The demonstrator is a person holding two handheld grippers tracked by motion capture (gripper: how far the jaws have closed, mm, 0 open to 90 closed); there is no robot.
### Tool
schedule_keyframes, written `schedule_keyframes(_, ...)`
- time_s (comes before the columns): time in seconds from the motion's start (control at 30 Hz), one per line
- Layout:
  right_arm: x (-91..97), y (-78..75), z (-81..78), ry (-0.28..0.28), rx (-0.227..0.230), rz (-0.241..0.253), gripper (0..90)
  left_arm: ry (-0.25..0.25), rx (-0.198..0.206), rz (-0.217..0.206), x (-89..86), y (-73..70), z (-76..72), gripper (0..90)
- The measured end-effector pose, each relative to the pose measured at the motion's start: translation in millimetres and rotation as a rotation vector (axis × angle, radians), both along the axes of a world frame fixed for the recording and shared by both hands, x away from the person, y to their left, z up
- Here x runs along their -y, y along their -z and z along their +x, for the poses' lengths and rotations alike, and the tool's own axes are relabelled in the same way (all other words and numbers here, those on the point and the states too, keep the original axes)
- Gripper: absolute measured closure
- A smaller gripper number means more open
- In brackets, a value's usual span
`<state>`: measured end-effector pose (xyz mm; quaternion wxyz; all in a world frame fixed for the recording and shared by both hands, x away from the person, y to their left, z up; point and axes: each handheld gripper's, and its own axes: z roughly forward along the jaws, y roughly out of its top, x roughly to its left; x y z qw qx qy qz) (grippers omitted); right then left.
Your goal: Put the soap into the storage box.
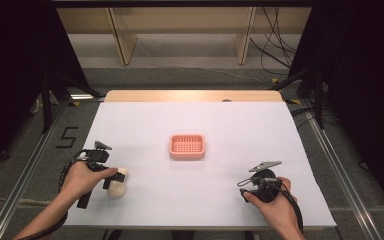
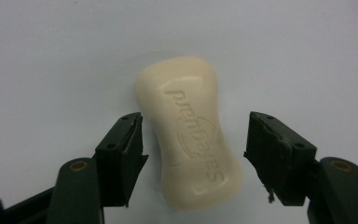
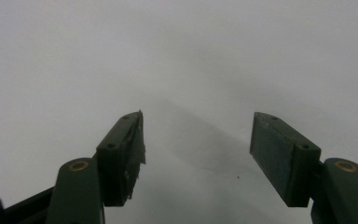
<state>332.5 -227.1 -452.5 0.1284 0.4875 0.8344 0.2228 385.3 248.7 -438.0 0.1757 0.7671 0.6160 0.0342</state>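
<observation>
Left gripper (image 2: 193, 135) is sitting low near the table's (image 1: 260, 130) front-left corner, jaws spread wide either side of the cream soap bar (image 2: 190, 135), not touching it. Right gripper (image 3: 196, 140) is hovering agape near the front-right corner. Pink soap dish (image 1: 187, 146) is resting mid-table.

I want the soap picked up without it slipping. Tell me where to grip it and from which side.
Grip the bar of soap across its narrow waist, coming down from above. It lies flat on the white table, and its long sides curve inward at the middle, so pads should seat there. The left gripper already straddles that waist, jaws open and clear of both sides.
</observation>
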Motion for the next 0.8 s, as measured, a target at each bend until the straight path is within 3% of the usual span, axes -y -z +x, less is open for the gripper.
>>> schedule_keyframes(0.47,-1.5,1.9,-0.8,-0.001,-0.035,0.006,35.7,-0.010,-0.069,0.030,6.0,16.6,11.5,37.9)
schedule_keyframes(0.7,-4.5,2.3,-2.0,0.011,-0.043,0.013,35.6,0.015,-0.078,0.050,7.8,20.8,12.2,42.5)
schedule_keyframes(0.8,-4.9,2.8,-1.8,0.005,-0.041,0.013,35.7,0.050,-0.088,0.069,8.9,19.6,13.0,44.9)
